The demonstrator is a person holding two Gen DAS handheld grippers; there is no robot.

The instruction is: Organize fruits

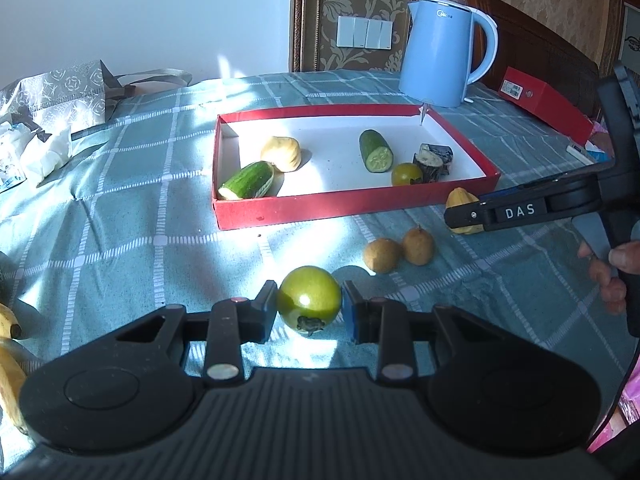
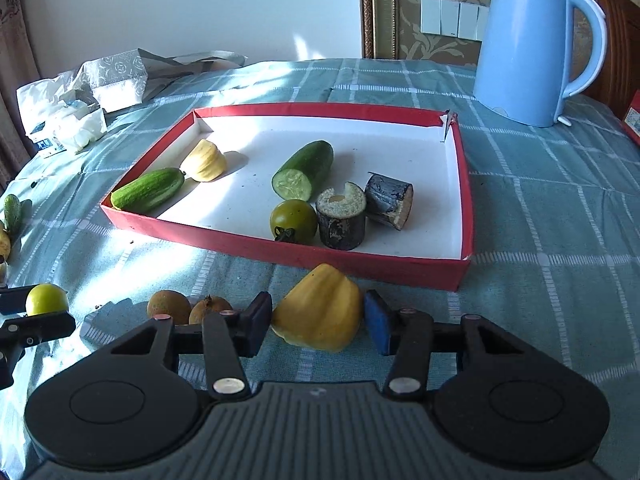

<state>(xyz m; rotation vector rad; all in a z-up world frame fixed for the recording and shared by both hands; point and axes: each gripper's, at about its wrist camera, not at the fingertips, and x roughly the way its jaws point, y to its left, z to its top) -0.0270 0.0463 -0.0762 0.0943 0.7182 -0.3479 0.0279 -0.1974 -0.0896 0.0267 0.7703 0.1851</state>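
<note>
Tablecloth [image 1: 120,208], a teal check with white lines, covers the whole work surface and is streaked with hard sunlight; behind it you have a plain pale wall, patterned gold wallpaper with a bank of white switches [image 1: 363,32], and a blue kettle [image 1: 444,48] standing just beyond the far right corner of the red tray [image 1: 352,206]. Crumpled bags [image 1: 52,96] lie at the far left. Your left gripper [image 1: 309,307] is closed on a glossy green tomato [image 1: 309,298], both pads touching its sides, the dark calyx turned down and toward the camera; the fruit is round, so no long axis is evident. It sits near the table, in front of the tray's near wall. Your right gripper [image 2: 317,320] brackets a ribbed yellow fruit piece [image 2: 320,308]; the left pad touches it, the right pad appears at its edge, though firm contact cannot be confirmed. Its narrow end points up and away toward the tray, its broad end toward you. Two brown round fruits [image 2: 188,307] lie just left of it. Inside the tray: two cucumber pieces [image 2: 306,168], the right one's cut face toward you and its length running back to the right, a second yellow piece [image 2: 204,162], a small green tomato [image 2: 293,220] and two dark cut stubs [image 2: 364,212].
</note>
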